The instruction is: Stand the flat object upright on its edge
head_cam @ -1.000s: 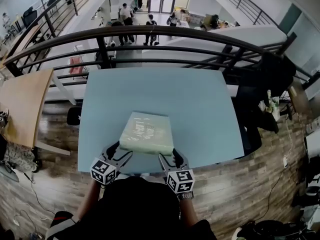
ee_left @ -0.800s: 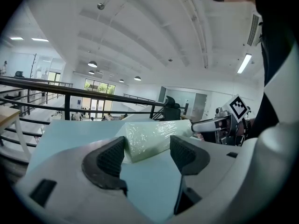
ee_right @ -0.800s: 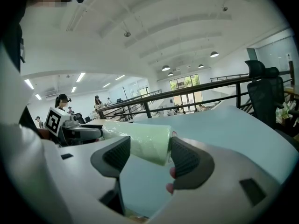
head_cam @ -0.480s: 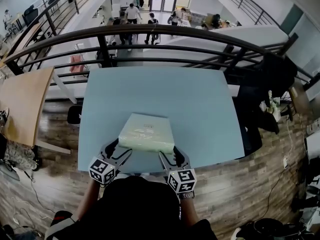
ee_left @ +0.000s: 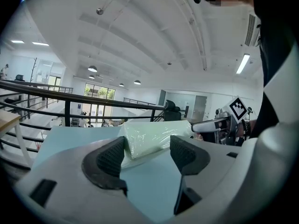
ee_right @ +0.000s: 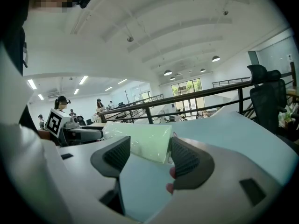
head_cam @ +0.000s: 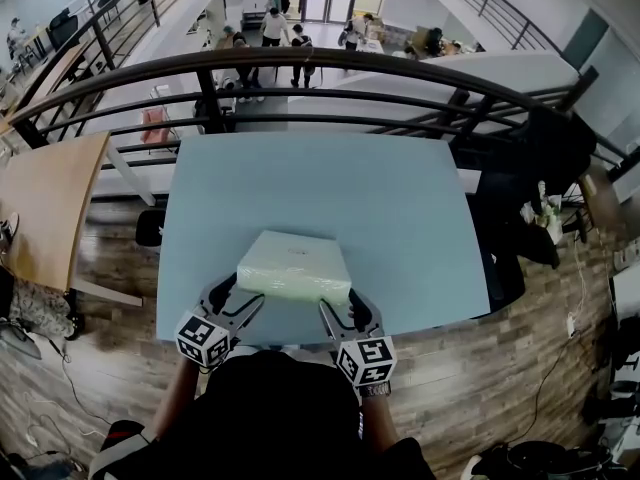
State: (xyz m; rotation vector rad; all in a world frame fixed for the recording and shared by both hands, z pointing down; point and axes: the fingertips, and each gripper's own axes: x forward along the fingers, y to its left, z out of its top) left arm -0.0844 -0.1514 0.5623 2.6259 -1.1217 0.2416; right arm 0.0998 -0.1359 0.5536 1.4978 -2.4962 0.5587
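Observation:
A flat pale green pack (head_cam: 295, 266) wrapped in clear film lies on the light blue table (head_cam: 400, 208) close to its near edge. The pack's near edge is lifted off the table, so it slopes down away from me. My left gripper (head_cam: 238, 300) is at the pack's near left corner and my right gripper (head_cam: 343, 306) at its near right corner. Both stand open, with a corner of the pack reaching between the jaws. In the left gripper view the pack (ee_left: 149, 136) lies against the left pad (ee_left: 111, 157). In the right gripper view the pack (ee_right: 140, 141) ends just short of the right pad (ee_right: 184, 158).
A dark metal railing (head_cam: 300, 63) curves past the table's far edge, with a lower floor and people beyond it. A wooden table (head_cam: 45, 208) stands at the left. A dark chair with bags (head_cam: 540, 168) stands at the right. The near table edge lies just under the grippers.
The pack's near edge has risen, so the pack tilts more steeply. Both grippers have come up a little with it and stay at its corners.

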